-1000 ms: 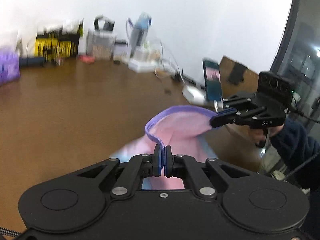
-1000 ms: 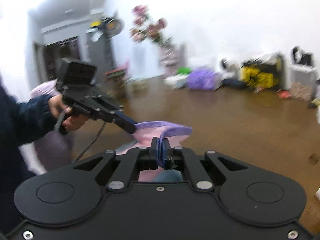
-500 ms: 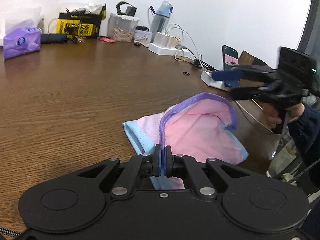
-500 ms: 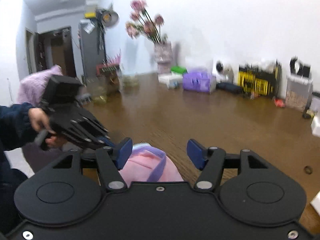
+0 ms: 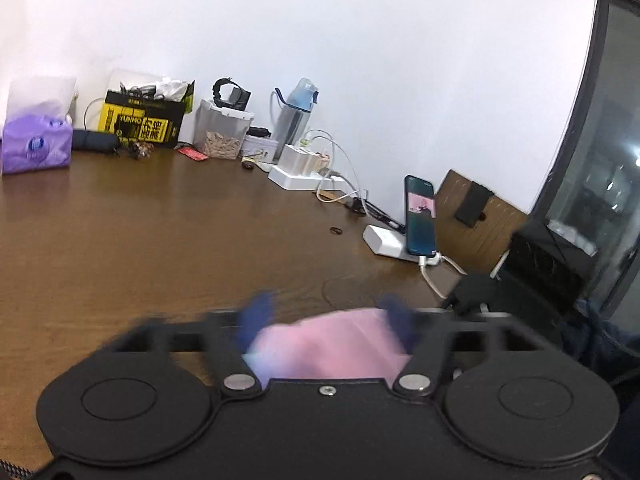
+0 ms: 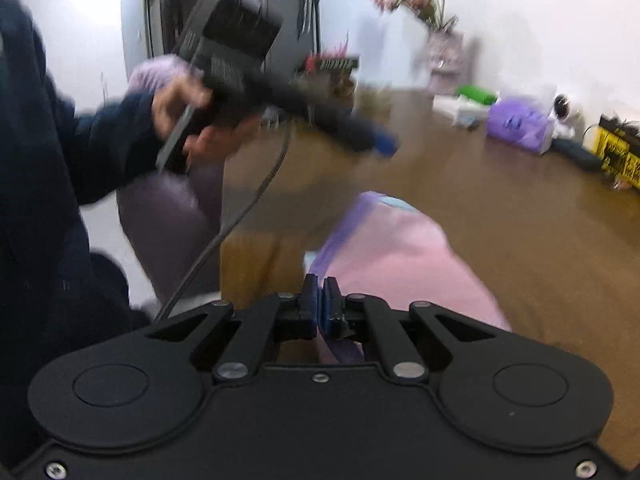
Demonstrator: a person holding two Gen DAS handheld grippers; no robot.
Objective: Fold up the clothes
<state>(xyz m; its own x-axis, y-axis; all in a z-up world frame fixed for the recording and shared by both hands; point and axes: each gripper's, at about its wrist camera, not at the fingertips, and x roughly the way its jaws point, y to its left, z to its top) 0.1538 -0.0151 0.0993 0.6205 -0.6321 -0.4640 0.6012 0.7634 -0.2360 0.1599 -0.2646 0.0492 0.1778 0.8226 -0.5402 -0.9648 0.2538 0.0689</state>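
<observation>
The right gripper (image 6: 320,304) has its blue pads pressed together; pink cloth with a purple edge shows just below and behind them, but whether a fold is pinched between them cannot be told. Directly ahead of it the pink garment (image 6: 404,256) lies bunched on the brown surface (image 6: 540,240), its purple hem (image 6: 340,224) along the left side. Beyond and to the upper left, a hand (image 6: 192,116) in a dark sleeve holds the left gripper (image 6: 384,145) above the surface, clear of the cloth.

In the left wrist view the left gripper (image 5: 326,316) is opening, its blurred blue fingers (image 5: 256,316) standing wide with the pink garment (image 5: 332,344) below and between them, not pressed. Farther off, a phone (image 5: 420,216) stands upright on the surface (image 5: 140,240), and a water bottle (image 5: 296,116) stands by the wall.
</observation>
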